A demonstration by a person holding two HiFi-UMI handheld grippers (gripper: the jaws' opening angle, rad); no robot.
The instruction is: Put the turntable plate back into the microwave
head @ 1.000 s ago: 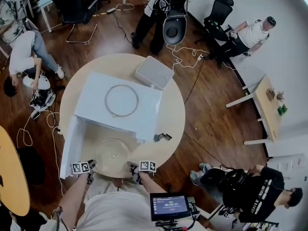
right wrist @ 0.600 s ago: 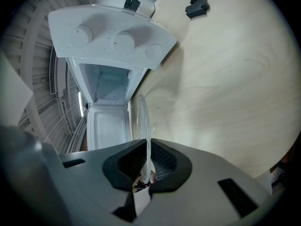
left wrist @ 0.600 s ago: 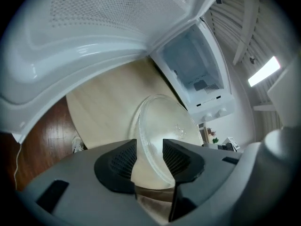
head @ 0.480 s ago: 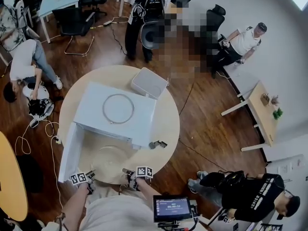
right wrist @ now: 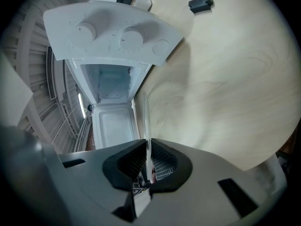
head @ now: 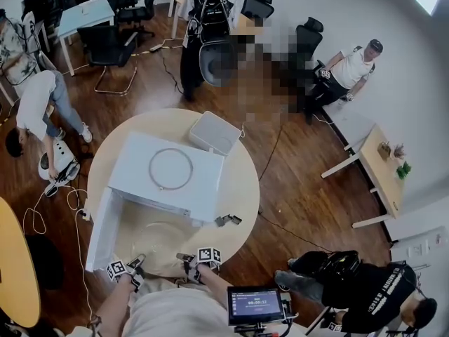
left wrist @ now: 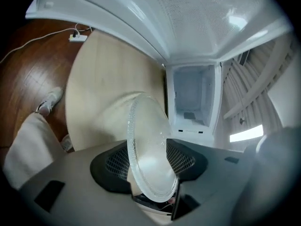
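- Right gripper point(head: 184, 258) is clamped on the plate point(head: 158, 234), which hangs over the table point(head: 242, 181) just in front of the microwave point(head: 203, 181), outside the cavity.
- Right gripper view: the jaws of the right gripper point(right wrist: 147, 166) are pressed together on the plate point(right wrist: 146, 121), which shows edge-on as a thin glass line. The head view can't show that grip.
- Left gripper point(head: 137, 260) sits at the plate's other side, nearer the door point(head: 102, 227) of the microwave.
- Left gripper view: the jaws of the left gripper point(left wrist: 148, 160) have just been opening and now stand wide apart. The plate point(left wrist: 148, 149) tilts across the gap between them, and the pads are not pressing on it.
- That view also looks into the microwave point(left wrist: 193, 98): the cavity is open, with the door point(left wrist: 188, 18) looming overhead and the table point(left wrist: 103, 88) beside it.
- The right gripper view alone shows the front panel of the microwave point(right wrist: 117, 55) with two knobs point(right wrist: 130, 37). The door point(right wrist: 112, 126) is swung open and the table point(right wrist: 225, 79) lies alongside.
- Only the head view shows the ring point(head: 149, 168) lying on top of the microwave and the white box point(head: 214, 132) behind it.
- The black clip point(head: 226, 220) by the microwave's front corner turns up again in the right gripper view point(right wrist: 201, 1).
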